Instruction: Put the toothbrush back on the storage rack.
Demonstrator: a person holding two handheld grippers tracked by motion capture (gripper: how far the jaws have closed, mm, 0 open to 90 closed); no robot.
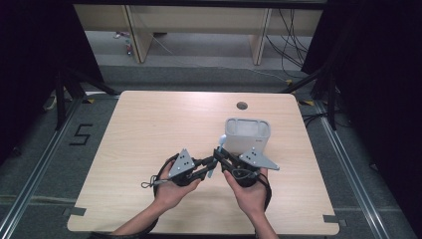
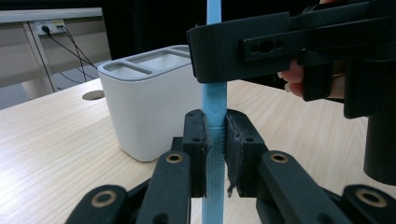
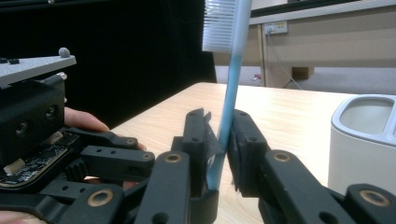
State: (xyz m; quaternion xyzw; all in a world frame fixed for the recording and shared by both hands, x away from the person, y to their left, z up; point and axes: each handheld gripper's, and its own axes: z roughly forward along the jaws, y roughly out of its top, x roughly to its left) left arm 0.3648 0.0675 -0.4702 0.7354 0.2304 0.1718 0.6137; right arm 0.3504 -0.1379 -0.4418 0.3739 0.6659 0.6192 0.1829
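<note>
Two grippers meet over the near middle of the desk (image 1: 149, 124), each with its fingers set about one blue toothbrush (image 1: 217, 155). The left gripper (image 1: 208, 163) clamps the handle low down, its pads (image 2: 236, 140) pressed flat on both sides. The right gripper (image 1: 219, 154) takes the handle higher up; its fingers (image 3: 246, 135) stand narrow around the shaft, the left pad touching it, and whether the right pad presses cannot be told. The brush stands roughly upright between them, off the desk, its white bristle head (image 3: 219, 25) uppermost and pointing away from the person. Just beyond and to the right stands a white holder (image 1: 248, 135) with openings in its grey top.

Handling, as judged: the toothbrush is light, stiff and slim, with a smooth plastic handle that may slip or pivot in a loose grip. The flat middle of the handle gives the pads the best seat; the bristles are soft and should be left alone. With two holds close together, one must be firm before the other lets go, or the brush may tip. The holder looks rigid and steady enough to receive it.
</note>
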